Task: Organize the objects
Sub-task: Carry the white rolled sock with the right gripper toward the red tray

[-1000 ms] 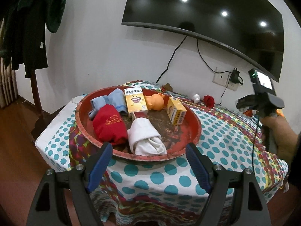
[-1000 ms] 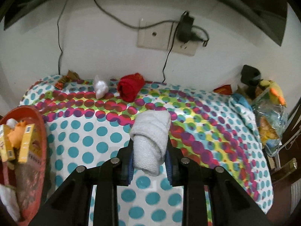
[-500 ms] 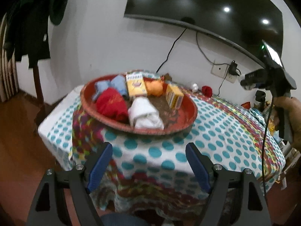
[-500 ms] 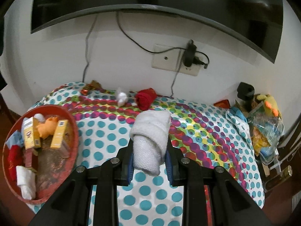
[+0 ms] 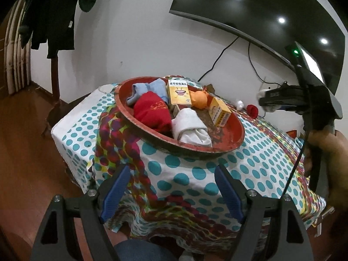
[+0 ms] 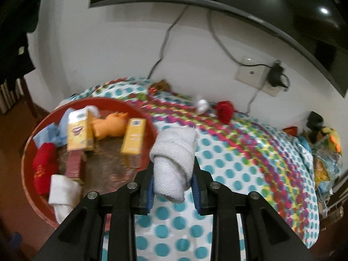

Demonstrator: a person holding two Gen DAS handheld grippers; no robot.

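Observation:
A round red tray point(image 5: 230, 145) sits on the polka-dot tablecloth point(image 5: 195, 174). It holds a red cloth point(image 5: 152, 111), a blue cloth point(image 5: 143, 89), a rolled white towel point(image 5: 189, 128), two yellow boxes point(image 5: 178, 92) and an orange toy point(image 5: 199, 100). My left gripper point(image 5: 173, 192) is open and empty, in front of the table's near edge. My right gripper point(image 6: 173, 184) is shut on a rolled white towel point(image 6: 174, 152), held above the table just right of the tray point(image 6: 28, 152). The right gripper also shows in the left wrist view point(image 5: 269, 103).
A small red ball of cloth point(image 6: 225, 109) and a small white object point(image 6: 202, 105) lie near the wall. A wall socket with a plugged charger point(image 6: 275, 76) and a TV point(image 6: 239, 2) are behind. A bag with toys point(image 6: 326, 148) lies at the table's right end. A coat stand point(image 5: 54, 43) stands left.
The right gripper has swung left with the towel, bringing the tray into fuller view beside it. The left gripper has drawn back and lower from the table.

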